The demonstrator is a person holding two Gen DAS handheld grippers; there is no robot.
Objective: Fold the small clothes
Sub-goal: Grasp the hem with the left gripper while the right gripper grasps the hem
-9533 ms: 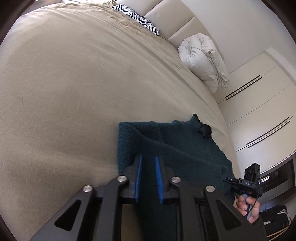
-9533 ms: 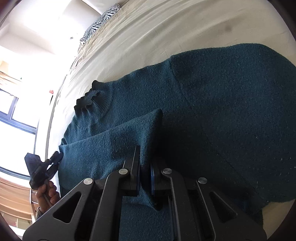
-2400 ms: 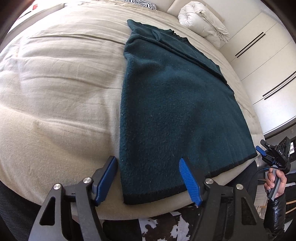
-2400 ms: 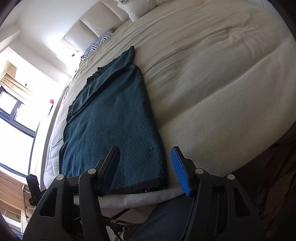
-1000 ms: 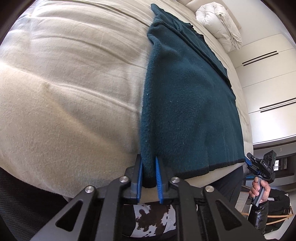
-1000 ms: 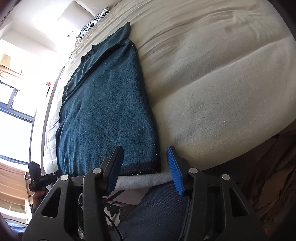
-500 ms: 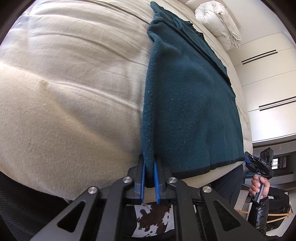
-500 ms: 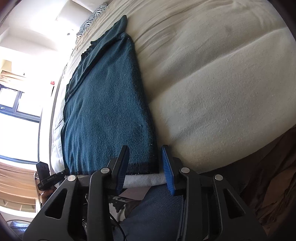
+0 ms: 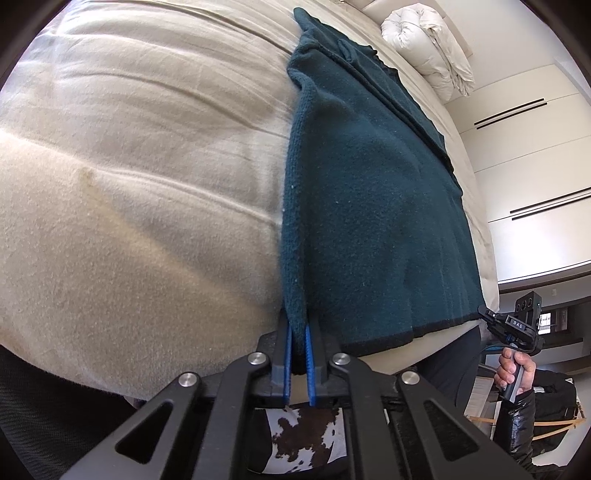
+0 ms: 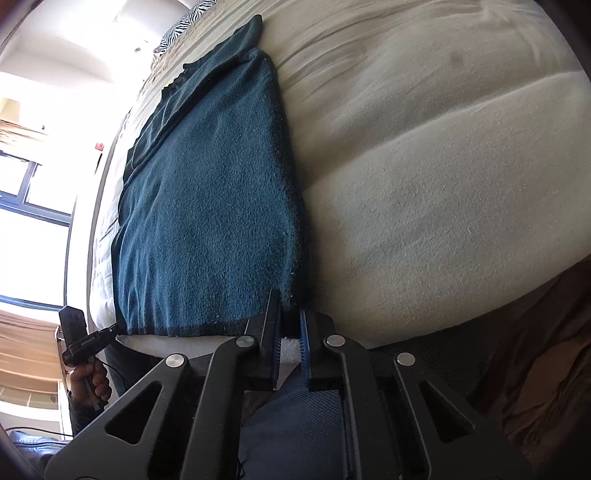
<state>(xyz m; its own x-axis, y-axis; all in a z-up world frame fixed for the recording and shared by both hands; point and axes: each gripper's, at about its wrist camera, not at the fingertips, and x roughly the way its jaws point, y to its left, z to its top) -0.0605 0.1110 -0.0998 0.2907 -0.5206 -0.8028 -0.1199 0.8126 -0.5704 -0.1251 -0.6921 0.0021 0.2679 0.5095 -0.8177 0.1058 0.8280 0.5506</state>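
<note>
A dark teal knit sweater (image 9: pixel 369 203) lies flat along the beige bed (image 9: pixel 147 184), its black-edged hem at the near edge of the mattress. My left gripper (image 9: pixel 297 325) pinches the hem's left corner, its jaws closing tight, and a thin ridge of knit rises between the blue pads. In the right wrist view the sweater (image 10: pixel 207 206) runs away to the left. My right gripper (image 10: pixel 290 306) is at the hem's right corner, and its jaws are closing, with the pads pressed on the knit edge.
A rolled white duvet (image 9: pixel 428 48) lies at the head of the bed beside white wardrobe doors (image 9: pixel 535 147). A zebra pillow (image 10: pixel 181 27) and a window (image 10: pixel 29 184) are far left. Below the mattress edge are a cowhide rug (image 9: pixel 306 435) and the person's leg (image 10: pixel 295 424).
The right jaws have gone from wide apart to shut on the hem's right corner. The left jaws have squeezed a little tighter on the left corner. Neither hand has shifted noticeably.
</note>
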